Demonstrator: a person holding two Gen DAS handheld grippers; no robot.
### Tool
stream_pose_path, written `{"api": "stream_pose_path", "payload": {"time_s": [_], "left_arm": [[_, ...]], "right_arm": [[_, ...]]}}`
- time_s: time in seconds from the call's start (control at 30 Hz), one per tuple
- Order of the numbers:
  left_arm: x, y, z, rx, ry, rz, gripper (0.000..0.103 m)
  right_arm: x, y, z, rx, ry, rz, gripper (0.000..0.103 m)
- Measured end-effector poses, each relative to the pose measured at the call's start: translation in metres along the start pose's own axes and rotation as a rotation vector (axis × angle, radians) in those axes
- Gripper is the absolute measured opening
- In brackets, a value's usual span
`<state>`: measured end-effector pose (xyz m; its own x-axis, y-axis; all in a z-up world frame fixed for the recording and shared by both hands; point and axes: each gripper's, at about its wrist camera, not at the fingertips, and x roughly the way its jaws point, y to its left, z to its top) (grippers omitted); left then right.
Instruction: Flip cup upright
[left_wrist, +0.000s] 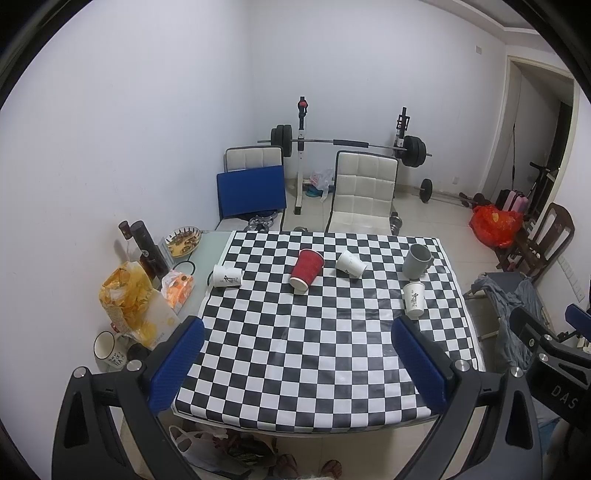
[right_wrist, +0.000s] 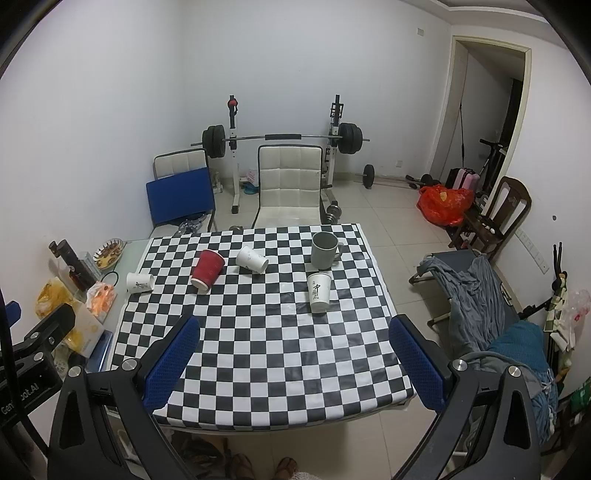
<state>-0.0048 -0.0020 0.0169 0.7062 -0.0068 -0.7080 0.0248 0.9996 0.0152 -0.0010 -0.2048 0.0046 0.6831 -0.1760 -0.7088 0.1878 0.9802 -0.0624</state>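
Observation:
Several cups sit on the black-and-white checkered table (left_wrist: 314, 350). A red paper cup (left_wrist: 306, 272) (right_wrist: 207, 270) lies on its side near the middle. A white paper cup (left_wrist: 350, 263) (right_wrist: 252, 259) lies on its side beside it. Another white paper cup (left_wrist: 226, 276) (right_wrist: 139, 282) lies at the left edge. A white cup with black writing (left_wrist: 413, 300) (right_wrist: 318, 291) stands on the right with its wider end up. A grey mug (left_wrist: 416, 260) (right_wrist: 325, 250) stands tilted behind it. My left gripper (left_wrist: 297, 328) and right gripper (right_wrist: 295, 326) are open and empty, high above the near table edge.
Snack bags (left_wrist: 133, 302), dark bottles (left_wrist: 147, 247), a bowl of food (left_wrist: 183, 240) and a mug (left_wrist: 107, 345) crowd the table's left side. White chairs (left_wrist: 364, 192) and a barbell rack stand behind the table. A cloth-draped folding chair (right_wrist: 476, 291) is at the right.

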Motion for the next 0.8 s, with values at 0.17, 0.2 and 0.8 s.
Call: {"api": "stream_pose_path", "payload": {"time_s": [0.17, 0.2, 0.8], "left_arm": [[-0.0018, -0.0015, 0.0004, 0.001, -0.001, -0.003, 0.103], [-0.0029, -0.0023, 0.0014, 0.002, -0.002, -0.003, 0.103], [-0.0036, -0.0027, 0.0, -0.002, -0.006, -0.003, 0.103]], "right_arm": [[-0.0002, -0.0004, -0.0006, -0.001, 0.0, 0.0, 0.103], [-0.0007, 0.0004, 0.0004, -0.001, 0.0, 0.0, 0.103], [-0.0053, 0.0045, 0.0052, -0.001, -0.001, 0.002, 0.103]]}}
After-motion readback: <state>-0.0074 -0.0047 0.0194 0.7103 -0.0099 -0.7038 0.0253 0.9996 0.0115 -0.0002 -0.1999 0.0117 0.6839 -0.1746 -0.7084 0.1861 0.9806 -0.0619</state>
